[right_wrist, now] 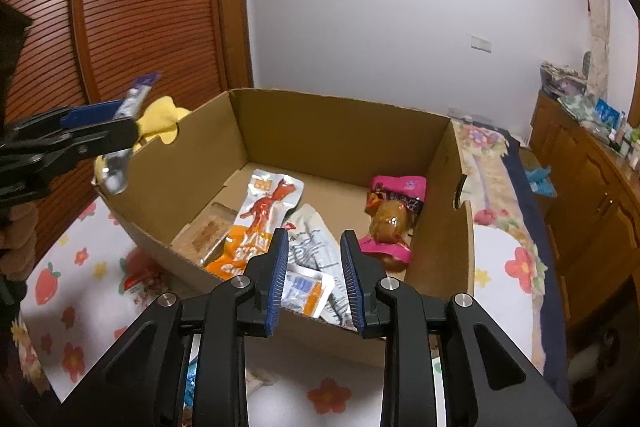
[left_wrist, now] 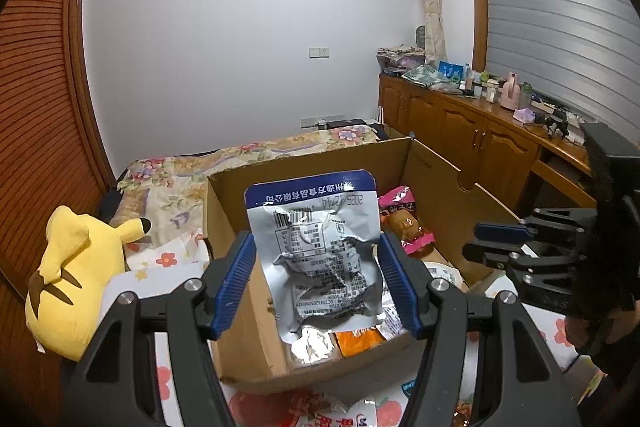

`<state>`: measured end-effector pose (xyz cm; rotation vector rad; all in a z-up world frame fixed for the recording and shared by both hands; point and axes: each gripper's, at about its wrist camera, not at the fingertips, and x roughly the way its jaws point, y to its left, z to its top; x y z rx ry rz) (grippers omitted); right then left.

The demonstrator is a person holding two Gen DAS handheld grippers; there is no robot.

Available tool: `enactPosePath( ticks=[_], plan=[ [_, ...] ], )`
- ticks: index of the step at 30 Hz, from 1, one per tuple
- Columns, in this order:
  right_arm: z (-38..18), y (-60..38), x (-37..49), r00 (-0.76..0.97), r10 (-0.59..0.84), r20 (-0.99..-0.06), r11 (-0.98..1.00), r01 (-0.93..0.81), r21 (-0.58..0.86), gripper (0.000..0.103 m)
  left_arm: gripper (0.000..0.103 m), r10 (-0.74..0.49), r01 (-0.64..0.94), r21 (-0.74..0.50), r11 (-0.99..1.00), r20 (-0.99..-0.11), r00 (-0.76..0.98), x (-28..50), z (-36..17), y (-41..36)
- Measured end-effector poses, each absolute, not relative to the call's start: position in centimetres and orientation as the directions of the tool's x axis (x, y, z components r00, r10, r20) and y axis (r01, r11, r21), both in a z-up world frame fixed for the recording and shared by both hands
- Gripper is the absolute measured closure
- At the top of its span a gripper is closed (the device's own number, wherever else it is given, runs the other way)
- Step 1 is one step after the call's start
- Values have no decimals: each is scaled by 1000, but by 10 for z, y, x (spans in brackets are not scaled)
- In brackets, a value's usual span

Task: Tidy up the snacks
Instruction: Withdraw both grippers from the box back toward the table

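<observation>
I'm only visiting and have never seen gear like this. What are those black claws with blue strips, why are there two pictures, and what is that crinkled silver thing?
Those claws are hand-held grippers: a person holds one in each hand, and no robot arm is involved. Each carries a wide-angle camera looking forward along its two fingers, so you get one picture per hand. The left gripper is shut on a silver snack packet with a blue top edge, held above a cardboard box. The right gripper is open and empty, hovering at the box's near edge. Inside lie more snacks, such as an orange packet and a pink packet. The box sits on a flowered sheet, beside a yellow plush toy.
</observation>
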<state>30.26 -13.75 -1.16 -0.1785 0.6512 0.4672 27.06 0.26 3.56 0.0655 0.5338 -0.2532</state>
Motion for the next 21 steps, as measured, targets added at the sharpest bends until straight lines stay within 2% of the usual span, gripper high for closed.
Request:
enactPosePath(
  ticks=[21],
  plan=[
    [-11, -138, 295, 689, 404, -602, 866, -500, 9, 70, 39, -204, 243, -11, 970, -585, 785, 307, 5, -6]
  ],
)
